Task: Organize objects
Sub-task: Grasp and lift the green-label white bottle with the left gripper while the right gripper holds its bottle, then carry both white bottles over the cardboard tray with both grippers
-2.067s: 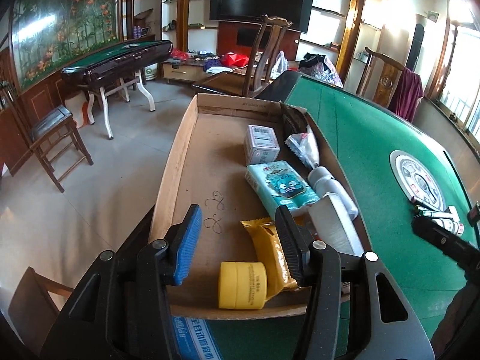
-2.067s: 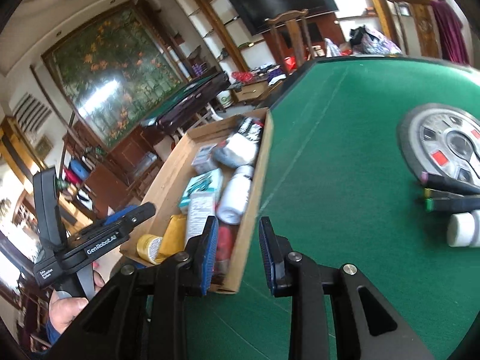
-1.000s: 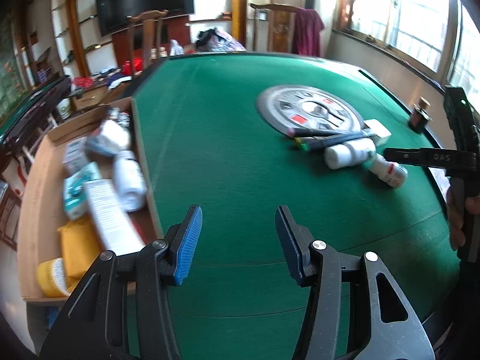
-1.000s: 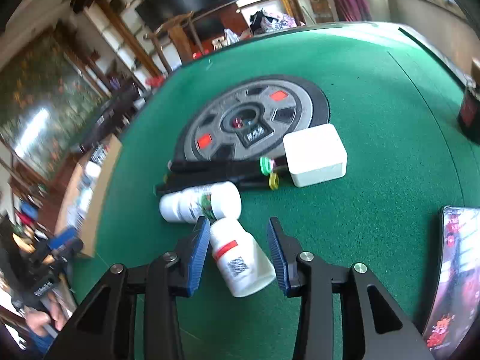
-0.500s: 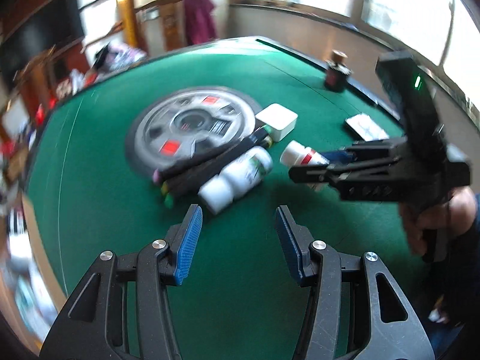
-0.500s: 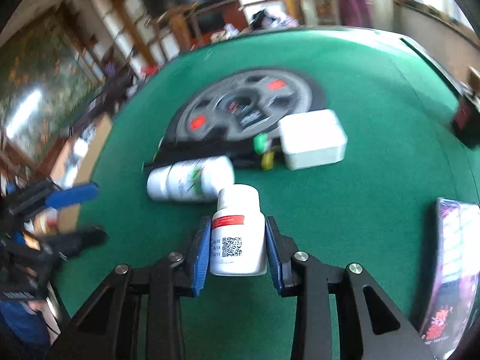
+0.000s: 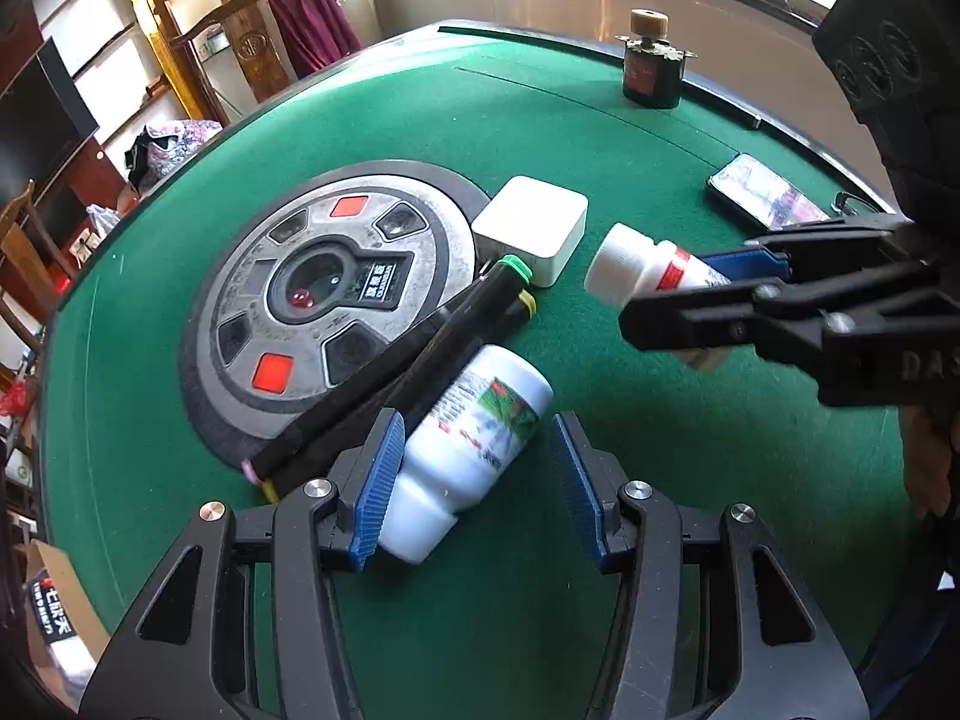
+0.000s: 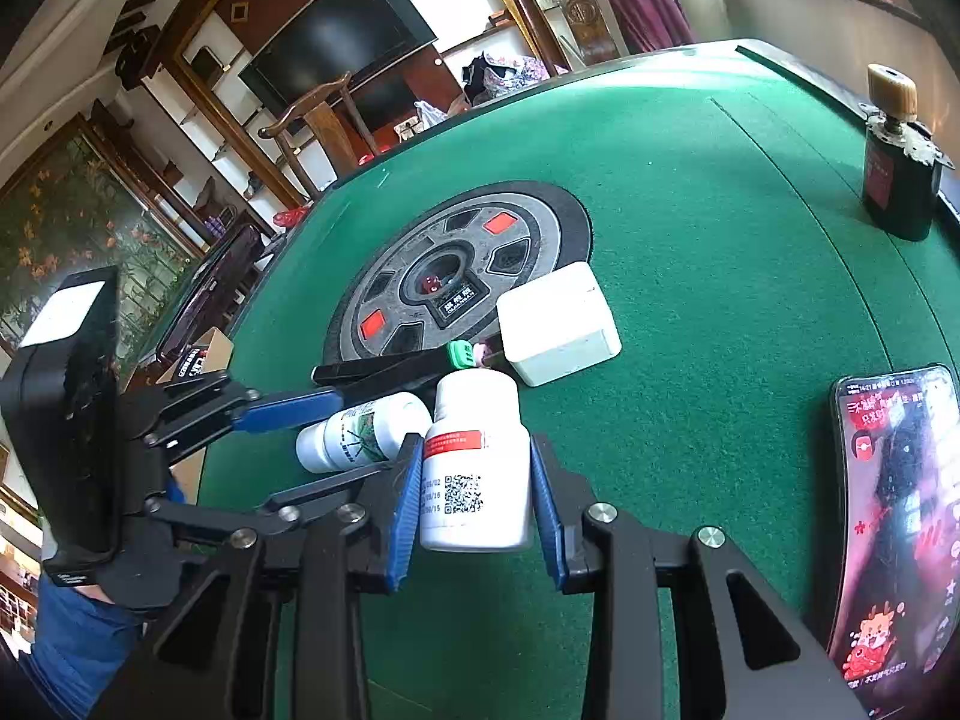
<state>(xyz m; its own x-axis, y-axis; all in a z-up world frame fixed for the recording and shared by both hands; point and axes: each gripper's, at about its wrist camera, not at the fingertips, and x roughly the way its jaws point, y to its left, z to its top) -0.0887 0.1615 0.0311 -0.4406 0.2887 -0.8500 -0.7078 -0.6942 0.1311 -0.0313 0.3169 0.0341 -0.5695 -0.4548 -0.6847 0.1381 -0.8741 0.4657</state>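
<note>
Nearest the right wrist camera, the right gripper (image 8: 474, 504) has its blue fingers (image 8: 403, 498) clamped on the red-banded white bottle (image 8: 475, 468), cap pointing away, lifted off the green counter (image 8: 690, 252). The left gripper (image 7: 471, 480) is spread apart and grips nothing: the green-labelled white bottle (image 7: 471, 438) lies on its side on the counter between its fingers (image 7: 375, 480), close against the left one. Just past that bottle lie dark markers (image 7: 414, 360), then a white box (image 7: 531, 228) beside the round centre panel (image 7: 324, 294), a phone (image 8: 894, 516) at the right and a dark bottle (image 8: 897, 162) near the far edge.
</note>
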